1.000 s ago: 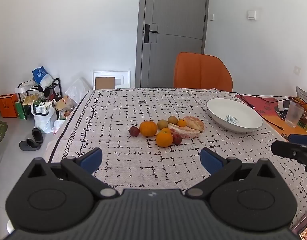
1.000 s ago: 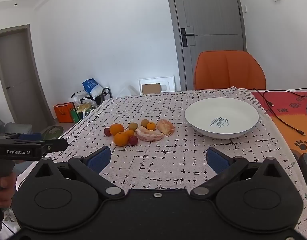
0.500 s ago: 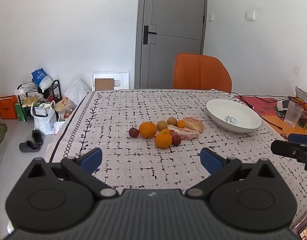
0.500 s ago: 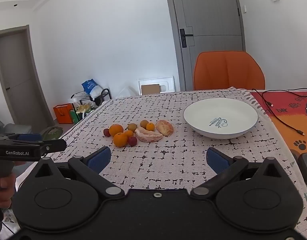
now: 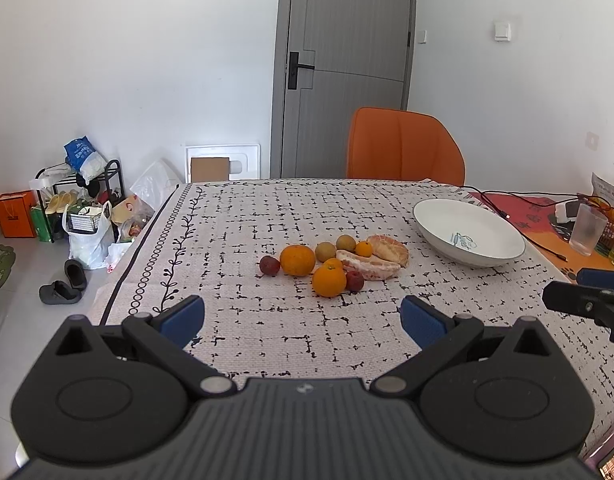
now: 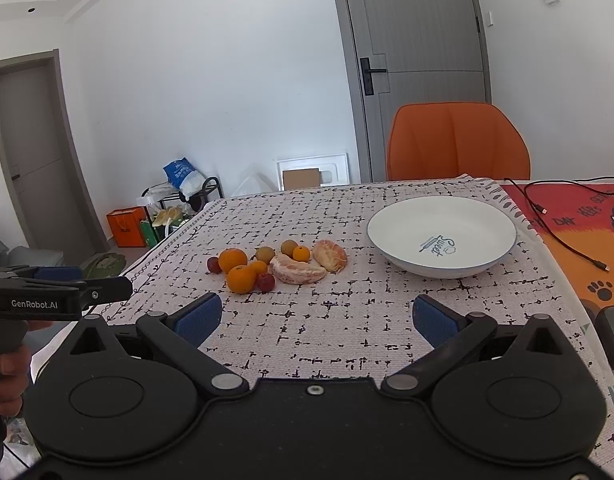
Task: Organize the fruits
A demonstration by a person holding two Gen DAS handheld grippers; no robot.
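A cluster of fruit lies mid-table: two large oranges [image 5: 297,260] [image 5: 328,280], small oranges, two brownish round fruits [image 5: 346,243], two red plums [image 5: 270,265] and peeled pomelo segments [image 5: 371,266]. The same cluster shows in the right wrist view, with an orange [image 6: 241,279] and pomelo [image 6: 297,274]. An empty white bowl [image 5: 468,233] [image 6: 442,236] stands to their right. My left gripper [image 5: 303,320] is open and empty, short of the fruit. My right gripper [image 6: 315,318] is open and empty, nearer the bowl.
A patterned tablecloth [image 5: 247,320] covers the table. An orange chair [image 5: 403,146] stands at the far side. Cables [image 6: 563,240] and a plastic cup [image 5: 589,230] lie on the orange mat at right. Bags and a shoe rack [image 5: 83,200] sit on the floor left.
Both grippers have drifted slightly back and up, so the fruit and bowl sit a little lower in view. Both stay open and empty.
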